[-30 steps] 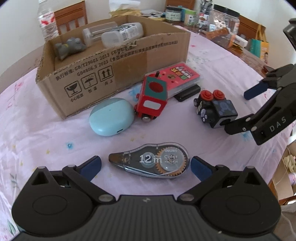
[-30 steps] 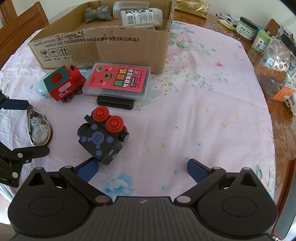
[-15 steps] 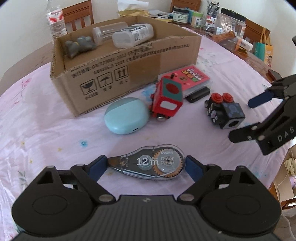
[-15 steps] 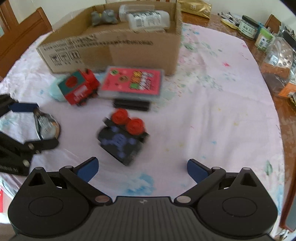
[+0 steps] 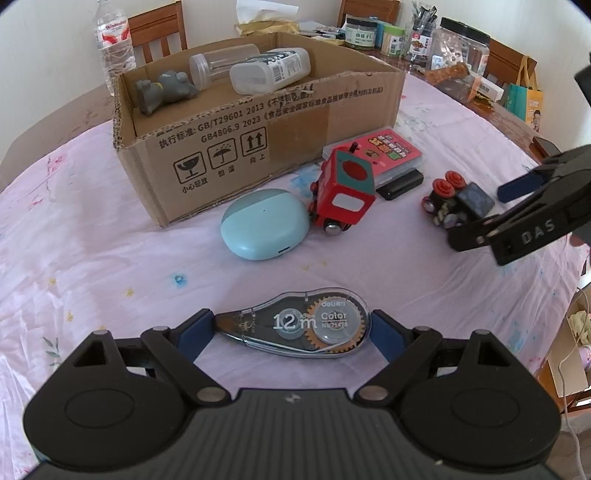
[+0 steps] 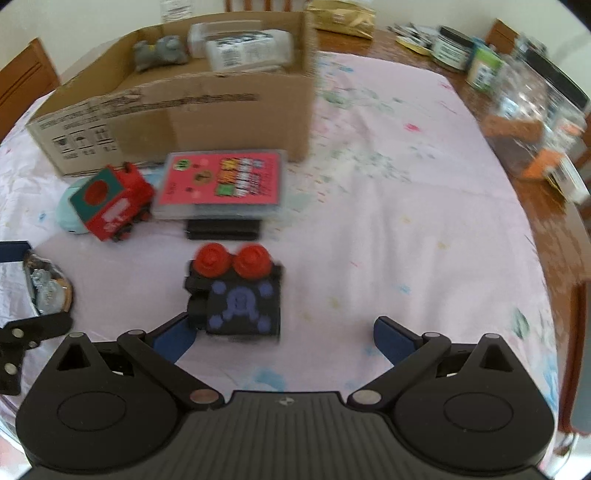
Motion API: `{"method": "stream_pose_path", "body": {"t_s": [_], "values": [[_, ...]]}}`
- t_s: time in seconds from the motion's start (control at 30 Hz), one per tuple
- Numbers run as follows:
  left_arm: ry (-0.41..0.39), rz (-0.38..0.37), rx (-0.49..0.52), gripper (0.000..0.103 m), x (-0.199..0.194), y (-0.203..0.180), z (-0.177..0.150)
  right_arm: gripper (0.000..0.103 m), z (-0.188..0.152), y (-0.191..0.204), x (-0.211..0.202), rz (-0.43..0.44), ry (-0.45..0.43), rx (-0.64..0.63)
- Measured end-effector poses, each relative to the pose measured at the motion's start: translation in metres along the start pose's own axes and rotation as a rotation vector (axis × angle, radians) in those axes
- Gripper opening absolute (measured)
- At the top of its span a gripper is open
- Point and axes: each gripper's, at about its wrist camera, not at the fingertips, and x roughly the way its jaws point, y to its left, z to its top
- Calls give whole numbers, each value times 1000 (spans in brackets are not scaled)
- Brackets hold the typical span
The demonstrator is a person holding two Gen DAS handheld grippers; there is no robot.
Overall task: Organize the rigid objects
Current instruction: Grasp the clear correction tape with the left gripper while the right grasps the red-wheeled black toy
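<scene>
A clear correction-tape dispenser [image 5: 299,326] lies on the pink cloth between the blue pads of my left gripper [image 5: 291,332], which is closed against both its ends. A black toy block with two red knobs [image 6: 236,295] sits by the left pad of my open right gripper [image 6: 282,334]; it also shows in the left wrist view [image 5: 458,203], between the right gripper's fingers [image 5: 480,232]. A red toy train [image 5: 343,195], a teal case [image 5: 264,223], a pink card box [image 5: 388,153] and a black slab [image 5: 402,184] lie before the cardboard box [image 5: 258,147].
The cardboard box holds a grey toy [image 5: 162,90] and two plastic bottles [image 5: 269,70]. Jars and packets [image 5: 458,55] crowd the far right table edge. A water bottle [image 5: 114,40] and wooden chairs [image 5: 159,29] stand behind the box.
My left gripper has moved onto the tape dispenser and closed on its ends. My right gripper has swung left and forward, so the black block now sits by its left pad.
</scene>
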Motion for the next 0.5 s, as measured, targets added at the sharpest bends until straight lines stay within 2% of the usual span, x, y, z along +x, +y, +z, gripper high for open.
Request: {"method": "stream_pose_path", "body": {"t_s": [0.07,0.23,0.47,0.5], "values": [[-2,0,2,90,0,0,0,103,-2,-3,-1,-4,1,12],[-5,-2,5,90,0,0,0,99,-2,12,-2,29,-28,-50],[-10,1,-2,90,0,0,0,84,8,27,-3,55,-61,-102],[-10,2,-3,90,0,0,0,79,9,27,-4,55,-61,-104]]}}
